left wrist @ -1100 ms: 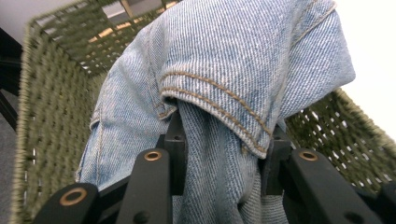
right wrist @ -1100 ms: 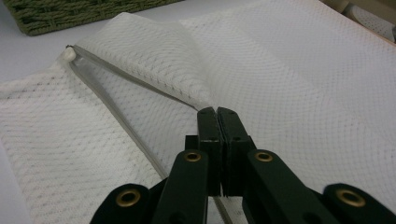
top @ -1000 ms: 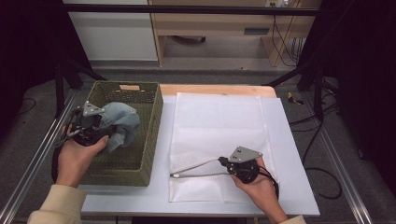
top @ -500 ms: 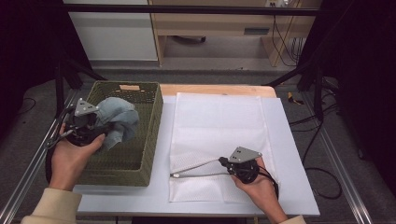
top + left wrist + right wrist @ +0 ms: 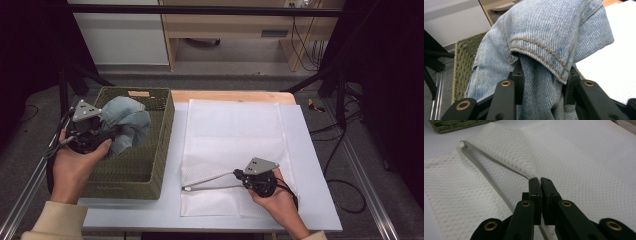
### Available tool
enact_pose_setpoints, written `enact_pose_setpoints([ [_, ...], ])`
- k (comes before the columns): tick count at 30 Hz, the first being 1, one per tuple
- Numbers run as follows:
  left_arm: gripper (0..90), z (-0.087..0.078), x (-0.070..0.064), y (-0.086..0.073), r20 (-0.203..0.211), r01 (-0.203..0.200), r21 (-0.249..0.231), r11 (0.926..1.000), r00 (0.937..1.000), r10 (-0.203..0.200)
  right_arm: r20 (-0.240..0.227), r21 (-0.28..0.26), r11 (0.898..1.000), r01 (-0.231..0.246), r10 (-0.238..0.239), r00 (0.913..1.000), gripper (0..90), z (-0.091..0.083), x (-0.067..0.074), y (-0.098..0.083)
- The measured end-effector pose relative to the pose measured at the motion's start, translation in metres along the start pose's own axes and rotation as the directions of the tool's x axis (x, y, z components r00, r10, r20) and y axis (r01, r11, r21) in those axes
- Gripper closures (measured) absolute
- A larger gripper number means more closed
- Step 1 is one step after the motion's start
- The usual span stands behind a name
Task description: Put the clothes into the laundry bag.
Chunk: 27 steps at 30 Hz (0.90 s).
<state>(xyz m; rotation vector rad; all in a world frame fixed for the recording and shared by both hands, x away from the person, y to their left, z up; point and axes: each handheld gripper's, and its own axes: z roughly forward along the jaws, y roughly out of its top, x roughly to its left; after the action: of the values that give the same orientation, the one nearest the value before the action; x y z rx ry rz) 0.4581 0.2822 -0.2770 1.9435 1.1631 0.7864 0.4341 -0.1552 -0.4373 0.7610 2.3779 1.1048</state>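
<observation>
From the high view, the left gripper (image 5: 102,134) is clamped on a bunched-up denim garment (image 5: 127,122), held up over the green woven basket (image 5: 150,165), which sits just left of the white mesh laundry bag (image 5: 235,135). The right gripper (image 5: 239,175) is pinched shut on the bag's open zipper edge, near the bag's front corner, lifting the mouth a little. The bag lies flat on a pale table (image 5: 315,200); beyond the basket there's grey floor, a pale cabinet and some cables. In the left gripper view, the jaws squeeze a thick fold of denim right under a stitched hem (image 5: 539,50). It looks soft but fairly heavy and floppy, so grabbing a fat bunch near the seam seems the safe bet, since loose ends will dangle. In the right gripper view, the jaws sit closed on the thin mesh lip by the zipper (image 5: 484,157). That mesh looks light, limp and slippery, so it probably collapses easily.
</observation>
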Motion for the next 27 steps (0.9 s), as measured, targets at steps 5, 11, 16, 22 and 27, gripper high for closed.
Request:
enact_pose_setpoints([
  [5, 64.1, -0.005, -0.001, 0.005, 0.005, 0.004, -0.006, 1.0, 1.0, -0.004, 0.024, 0.054, 0.998, 0.036, -0.038, 0.999, 88.7, 0.002, -0.001, 0.004],
  [11, 64.1, -0.009, -0.009, 0.013, 0.019, -0.009, -0.031, 0.9995, 0.9998, 0.01, 0.019, 0.059, 0.997, 0.05, -0.052, 0.9985, 89.2, 0.0, -0.007, 0.008],
  [16, 64.0, -0.012, -0.017, 0.016, 0.033, -0.021, -0.045, 0.9988, 0.9992, 0.022, 0.002, 0.053, 0.996, 0.073, -0.074, 0.9973, 89.2, 0.0, -0.009, 0.009],
  [22, 64.0, -0.015, -0.032, 0.021, 0.062, -0.051, -0.066, 0.9965, 0.9965, 0.055, -0.022, 0.059, 0.993, 0.1, -0.099, 0.9949, 89.2, 0.0, -0.01, 0.012],
  [27, 64.0, -0.013, -0.046, 0.026, 0.084, -0.082, -0.085, 0.9929, 0.9924, 0.09, -0.042, 0.055, 0.993, 0.107, -0.105, 0.9936, 89.1, -0.003, -0.013, 0.015],
])
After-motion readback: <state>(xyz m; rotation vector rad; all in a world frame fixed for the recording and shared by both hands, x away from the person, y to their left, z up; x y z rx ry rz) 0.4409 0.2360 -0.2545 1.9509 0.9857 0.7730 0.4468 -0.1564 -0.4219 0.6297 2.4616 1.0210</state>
